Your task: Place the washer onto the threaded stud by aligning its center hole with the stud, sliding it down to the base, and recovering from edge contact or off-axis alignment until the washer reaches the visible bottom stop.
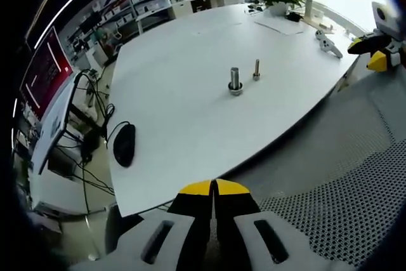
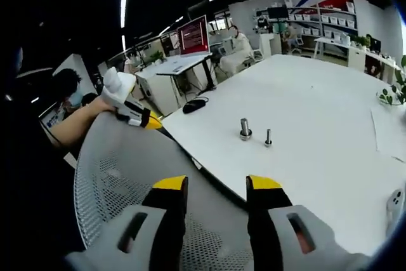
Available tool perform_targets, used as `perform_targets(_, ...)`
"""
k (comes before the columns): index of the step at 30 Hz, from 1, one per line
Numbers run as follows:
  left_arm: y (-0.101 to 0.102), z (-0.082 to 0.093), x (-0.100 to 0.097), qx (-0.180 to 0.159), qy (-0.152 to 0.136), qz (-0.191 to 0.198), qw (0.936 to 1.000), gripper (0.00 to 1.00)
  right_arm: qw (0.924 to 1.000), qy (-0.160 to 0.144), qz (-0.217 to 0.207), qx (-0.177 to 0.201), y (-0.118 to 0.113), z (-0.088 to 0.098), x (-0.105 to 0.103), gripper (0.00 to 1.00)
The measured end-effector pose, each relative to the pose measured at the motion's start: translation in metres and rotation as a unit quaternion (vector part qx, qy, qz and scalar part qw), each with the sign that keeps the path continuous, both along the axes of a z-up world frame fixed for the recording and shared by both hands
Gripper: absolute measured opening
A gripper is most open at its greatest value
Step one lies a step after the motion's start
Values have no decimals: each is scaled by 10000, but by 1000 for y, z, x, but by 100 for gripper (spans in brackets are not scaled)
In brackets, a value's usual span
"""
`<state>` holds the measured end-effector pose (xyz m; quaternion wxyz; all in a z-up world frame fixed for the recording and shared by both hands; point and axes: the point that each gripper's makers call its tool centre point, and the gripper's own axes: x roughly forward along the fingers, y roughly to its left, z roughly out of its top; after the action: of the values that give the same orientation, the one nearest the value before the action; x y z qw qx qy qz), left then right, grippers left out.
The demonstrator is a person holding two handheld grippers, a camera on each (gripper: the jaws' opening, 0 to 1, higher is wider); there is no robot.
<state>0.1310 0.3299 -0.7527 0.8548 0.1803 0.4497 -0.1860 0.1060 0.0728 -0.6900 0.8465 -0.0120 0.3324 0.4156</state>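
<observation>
right gripper (image 2: 216,188) well short of stud (image 2: 245,128)

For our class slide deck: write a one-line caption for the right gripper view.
Open hand-held gripper faces a white table holding two upright studs, above a mesh chair back.

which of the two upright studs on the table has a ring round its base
The thicker stud, left of the thinner stud in both views; a wide ring sits at its foot.

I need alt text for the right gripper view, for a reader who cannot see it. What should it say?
The right gripper, jaws open and empty, hangs over a mesh chair back, facing a white table. On the table stand a larger stud and a thinner one. The left gripper shows at left.
</observation>
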Motion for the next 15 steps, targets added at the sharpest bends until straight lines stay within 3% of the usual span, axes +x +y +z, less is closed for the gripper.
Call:
perform_targets(3, 1, -2, -2, 27, 50, -19, 10000, 0, 9999, -38, -104, -124, -13, -5, 8, 39)
perform_targets(8, 1, -2, -2, 30, 49, -39, 10000, 0, 9992, 267, -86, -274, -14, -24, 10, 38)
perform_targets(10, 0, -2, -2, 25, 38, -51, 10000, 0, 9980, 356, -105, -509, -18, -33, 10, 37)
perform_targets(13, 0, -2, -1, 26, 50, -79, 10000, 0, 9987, 299, -125, -384, -17, -28, 11, 36)
perform_targets(15, -1, -2, -1, 28, 33, -95, 9999, 0, 9983, 419, -123, -387, -17, -31, 8, 35)
